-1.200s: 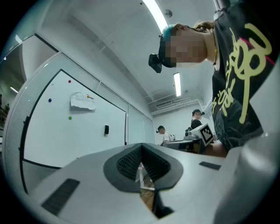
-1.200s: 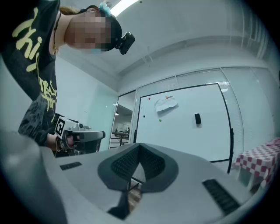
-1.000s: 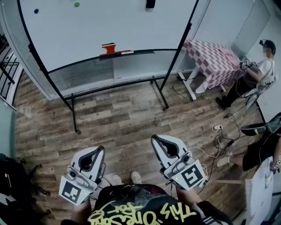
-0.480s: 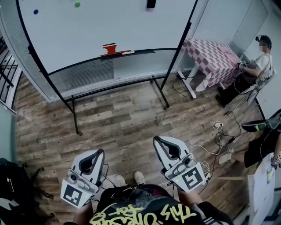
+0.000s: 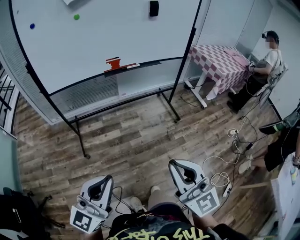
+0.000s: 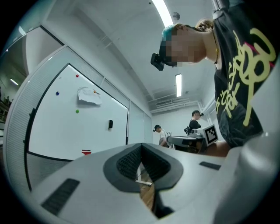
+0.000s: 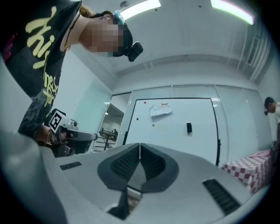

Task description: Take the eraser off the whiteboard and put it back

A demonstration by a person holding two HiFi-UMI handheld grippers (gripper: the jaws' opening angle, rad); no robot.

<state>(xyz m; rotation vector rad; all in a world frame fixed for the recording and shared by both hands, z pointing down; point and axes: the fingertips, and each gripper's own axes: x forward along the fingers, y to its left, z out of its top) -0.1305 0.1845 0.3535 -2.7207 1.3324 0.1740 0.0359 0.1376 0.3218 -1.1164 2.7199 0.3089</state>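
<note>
Head view showed a small dark block, most likely the eraser, stuck high on the whiteboard. It sat above and to the right of a red item lying on the board's tray, well apart from both grippers. The step in hand looked like the approach. Done well, it would mean walking up close, lifting one gripper square to the board, spreading its fingers before they arrive, closing on the block's narrow sides, then pulling straight off rather than sliding it. Both grippers were held low by the person's waist over the wooden floor, pointing forward toward the board. The left gripper and the right gripper each had their fingers pressed together with nothing between them.
</note>
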